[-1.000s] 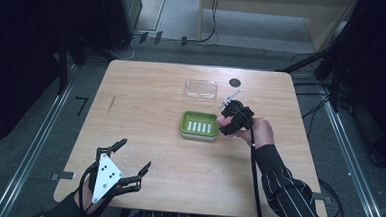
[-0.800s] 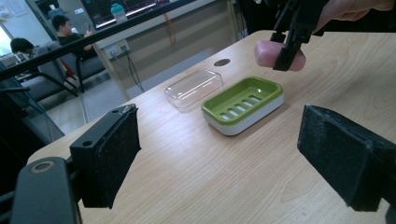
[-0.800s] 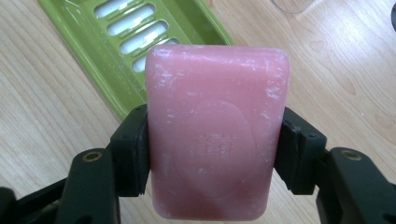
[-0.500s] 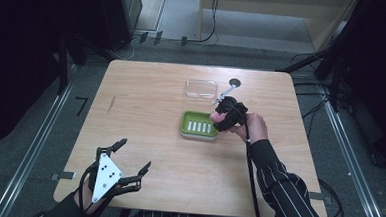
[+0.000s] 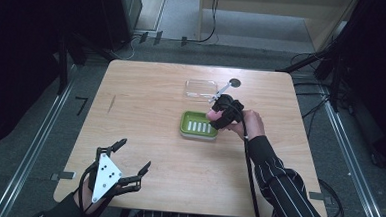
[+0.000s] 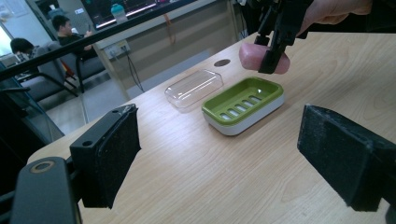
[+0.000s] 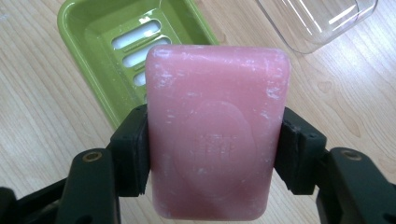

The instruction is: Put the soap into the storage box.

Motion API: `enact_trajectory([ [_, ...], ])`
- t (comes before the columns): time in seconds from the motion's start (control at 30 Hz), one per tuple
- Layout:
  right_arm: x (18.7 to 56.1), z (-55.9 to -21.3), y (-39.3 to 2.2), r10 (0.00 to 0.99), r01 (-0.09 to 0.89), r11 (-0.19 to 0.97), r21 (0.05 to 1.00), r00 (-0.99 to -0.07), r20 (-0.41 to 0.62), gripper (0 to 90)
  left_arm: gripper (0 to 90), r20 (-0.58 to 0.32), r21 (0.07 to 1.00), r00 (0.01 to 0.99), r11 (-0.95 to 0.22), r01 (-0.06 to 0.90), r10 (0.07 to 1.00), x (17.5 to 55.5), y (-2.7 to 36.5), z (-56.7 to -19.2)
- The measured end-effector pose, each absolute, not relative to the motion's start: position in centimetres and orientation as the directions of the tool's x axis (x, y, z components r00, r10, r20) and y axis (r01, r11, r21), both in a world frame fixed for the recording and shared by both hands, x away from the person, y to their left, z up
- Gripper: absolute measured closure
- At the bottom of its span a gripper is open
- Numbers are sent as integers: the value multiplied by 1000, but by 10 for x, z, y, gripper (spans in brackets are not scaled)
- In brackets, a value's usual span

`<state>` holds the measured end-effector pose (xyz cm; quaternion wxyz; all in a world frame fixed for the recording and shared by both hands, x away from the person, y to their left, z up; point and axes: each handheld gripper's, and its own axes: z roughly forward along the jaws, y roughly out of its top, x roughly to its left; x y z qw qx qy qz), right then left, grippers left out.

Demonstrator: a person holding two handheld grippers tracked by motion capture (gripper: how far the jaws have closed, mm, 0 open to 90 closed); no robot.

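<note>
A pink soap bar [image 7: 215, 135] sits clamped between the two pads of my right gripper [image 5: 219, 115], held in the air over the right end of a green slotted soap dish [image 5: 198, 125]. The left gripper view shows the pink soap bar [image 6: 254, 57] hanging just above the green soap dish [image 6: 243, 105]. My left gripper [image 5: 133, 156] rests at the table's front left corner, jaws wide apart with nothing between its pads [image 6: 112, 154]. A clear plastic lid [image 5: 201, 88] lies flat behind the dish.
A round cable hole [image 5: 235, 82] is cut in the wooden table [image 5: 146, 101] behind the right hand. The clear lid [image 7: 322, 18] lies close to the dish's far side. Dark racks and cables surround the table.
The right gripper with the soap has shifted slightly left and toward the dish. The left gripper has stayed where it was.
</note>
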<state>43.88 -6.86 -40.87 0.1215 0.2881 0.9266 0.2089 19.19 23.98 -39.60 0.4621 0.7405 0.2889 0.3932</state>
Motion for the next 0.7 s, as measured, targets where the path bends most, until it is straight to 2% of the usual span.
enact_trajectory([
  [0.7,447,-408,-56,536,432,763,481,-839,-97,388,133,316,911,524,-407,64,791,192,240,-396],
])
